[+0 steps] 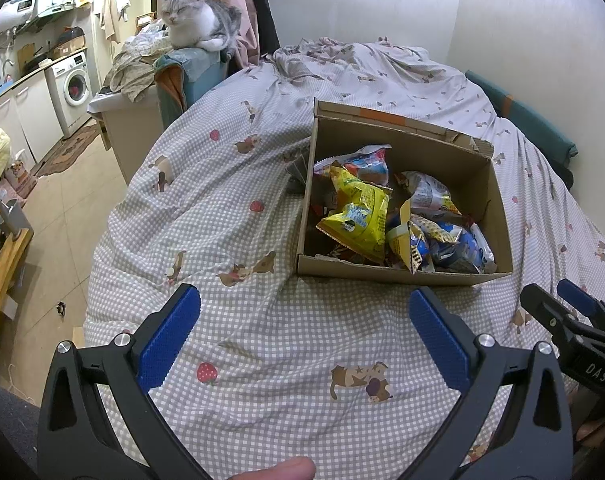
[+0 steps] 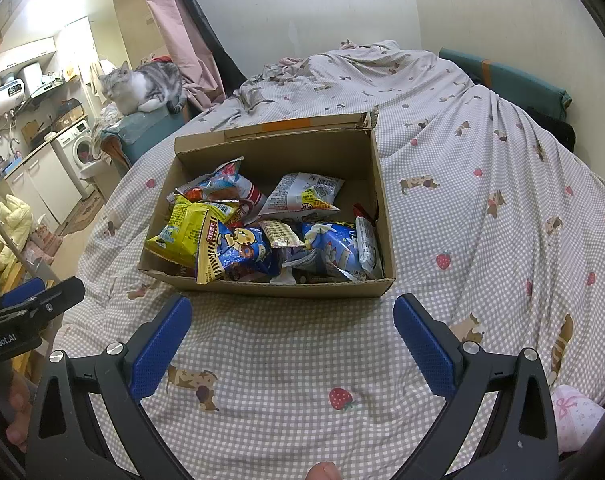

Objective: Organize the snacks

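An open cardboard box sits on the checked bedspread and holds several snack packets. A yellow packet lies at its left, a white packet at the back, blue packets at the right. My left gripper is open and empty, just in front of the box. My right gripper is open and empty, also in front of the box. The right gripper shows at the edge of the left wrist view; the left gripper shows in the right wrist view.
The bed has a checked cover with dogs and strawberries. A cat lies on a cushion beyond the bed's far left corner. A washing machine and cabinets stand at far left. A wall runs behind the bed.
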A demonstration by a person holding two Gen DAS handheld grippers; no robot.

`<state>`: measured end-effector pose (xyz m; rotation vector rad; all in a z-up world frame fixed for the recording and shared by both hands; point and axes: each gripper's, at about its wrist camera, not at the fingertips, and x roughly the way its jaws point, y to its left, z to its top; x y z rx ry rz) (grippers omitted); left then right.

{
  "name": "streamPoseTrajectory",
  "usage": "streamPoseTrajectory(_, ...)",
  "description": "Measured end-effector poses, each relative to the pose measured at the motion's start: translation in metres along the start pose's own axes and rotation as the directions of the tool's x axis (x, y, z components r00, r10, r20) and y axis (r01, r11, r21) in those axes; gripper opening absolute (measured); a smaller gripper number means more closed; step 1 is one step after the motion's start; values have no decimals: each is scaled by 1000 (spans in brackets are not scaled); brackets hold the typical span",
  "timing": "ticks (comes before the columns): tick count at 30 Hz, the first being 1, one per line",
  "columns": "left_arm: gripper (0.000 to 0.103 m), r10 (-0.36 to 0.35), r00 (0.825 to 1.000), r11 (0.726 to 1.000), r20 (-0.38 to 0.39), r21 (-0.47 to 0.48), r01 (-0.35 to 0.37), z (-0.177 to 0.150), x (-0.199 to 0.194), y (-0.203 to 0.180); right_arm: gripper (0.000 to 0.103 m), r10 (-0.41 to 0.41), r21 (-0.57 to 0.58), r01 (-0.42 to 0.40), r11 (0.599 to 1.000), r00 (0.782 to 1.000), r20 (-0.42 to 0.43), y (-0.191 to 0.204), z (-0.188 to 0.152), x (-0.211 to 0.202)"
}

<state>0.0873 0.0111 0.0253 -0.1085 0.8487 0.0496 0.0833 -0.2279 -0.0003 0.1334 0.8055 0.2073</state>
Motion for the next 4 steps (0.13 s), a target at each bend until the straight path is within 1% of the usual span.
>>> streamPoseTrajectory(4, 103, 10, 1000, 1000, -10, 0, -10, -4, 3, 0, 103, 6, 2, -6, 1000, 1000, 9, 1, 1, -2)
